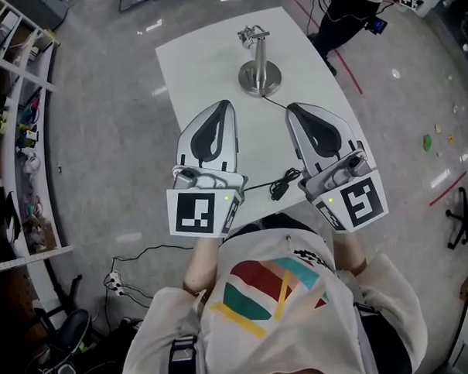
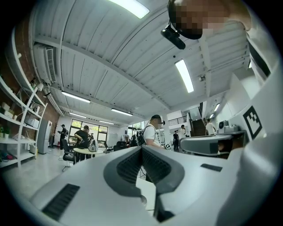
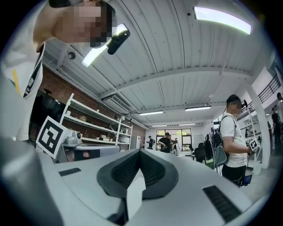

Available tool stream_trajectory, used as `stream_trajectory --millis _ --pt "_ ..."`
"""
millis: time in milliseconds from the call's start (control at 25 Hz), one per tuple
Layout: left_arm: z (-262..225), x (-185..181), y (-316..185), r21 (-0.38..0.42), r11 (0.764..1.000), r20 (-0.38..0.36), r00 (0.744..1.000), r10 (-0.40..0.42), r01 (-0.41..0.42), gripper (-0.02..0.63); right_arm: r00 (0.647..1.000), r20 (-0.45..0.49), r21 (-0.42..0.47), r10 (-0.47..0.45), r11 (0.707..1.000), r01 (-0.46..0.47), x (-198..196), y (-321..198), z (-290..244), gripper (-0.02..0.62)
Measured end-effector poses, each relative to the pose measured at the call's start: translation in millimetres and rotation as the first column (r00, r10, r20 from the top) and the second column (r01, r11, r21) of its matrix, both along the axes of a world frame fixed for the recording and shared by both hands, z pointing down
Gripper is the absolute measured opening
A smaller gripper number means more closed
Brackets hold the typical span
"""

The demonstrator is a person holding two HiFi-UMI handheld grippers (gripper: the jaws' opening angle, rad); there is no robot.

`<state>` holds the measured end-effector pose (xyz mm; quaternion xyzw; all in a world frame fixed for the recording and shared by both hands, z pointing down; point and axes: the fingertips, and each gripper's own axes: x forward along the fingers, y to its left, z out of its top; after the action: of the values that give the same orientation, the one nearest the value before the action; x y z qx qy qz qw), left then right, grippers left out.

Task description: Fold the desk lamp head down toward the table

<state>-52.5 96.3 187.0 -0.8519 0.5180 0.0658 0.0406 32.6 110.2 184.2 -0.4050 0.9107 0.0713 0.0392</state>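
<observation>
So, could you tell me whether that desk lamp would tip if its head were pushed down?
Probably not easily: the lamp stands on a wide round metal base that looks heavy. Its head sits high on a thin post, so a sideways shove might rock it. The shiny base could also slide on the smooth table.

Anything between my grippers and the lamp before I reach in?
Nothing visible blocks it. Bare table lies between the lamp and both the left gripper and right gripper. Only its black cord lies between them.
</observation>
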Motion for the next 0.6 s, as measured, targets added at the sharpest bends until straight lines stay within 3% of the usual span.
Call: stream_trajectory --millis 600 --pt "1 -12 -2 0.001 1.0 -0.024 1.0 0.01 -0.01 0.037 1.0 -0.016 -0.006 0.004 1.0 -0.004 -9 -4 5 0.01"
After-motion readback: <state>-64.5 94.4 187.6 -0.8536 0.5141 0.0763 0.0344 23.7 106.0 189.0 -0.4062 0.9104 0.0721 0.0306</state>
